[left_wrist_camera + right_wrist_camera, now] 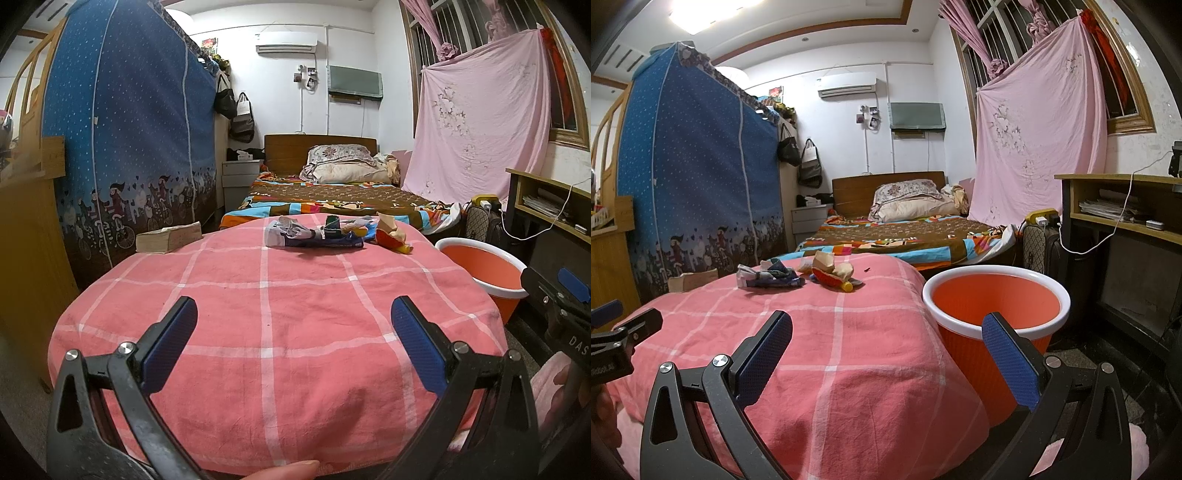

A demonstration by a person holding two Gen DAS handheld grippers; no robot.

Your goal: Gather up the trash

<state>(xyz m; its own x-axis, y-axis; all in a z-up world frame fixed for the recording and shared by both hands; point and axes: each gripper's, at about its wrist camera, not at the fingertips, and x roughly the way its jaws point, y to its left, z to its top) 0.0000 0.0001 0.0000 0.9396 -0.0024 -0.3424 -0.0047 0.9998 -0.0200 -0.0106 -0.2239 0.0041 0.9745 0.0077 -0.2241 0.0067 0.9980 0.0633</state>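
Crumpled wrappers lie at the far end of a table covered by a pink checked cloth (280, 332): a grey-blue wrapper (314, 234) (768, 277) and a red-and-yellow one with beige paper (391, 236) (833, 275). An orange bin with a white rim (993, 314) (484, 269) stands on the floor at the table's right. My left gripper (293, 343) hangs open over the near part of the cloth, holding nothing. My right gripper (886, 354) is open too, over the table's right edge, its right finger in front of the bin.
A thick book (168, 238) lies at the table's far left corner. Beyond are a bed (332, 199), a blue fabric wardrobe (129, 129) on the left, and a desk (1126, 221) with a white cable on the right. A wooden cabinet (26, 240) stands at the left.
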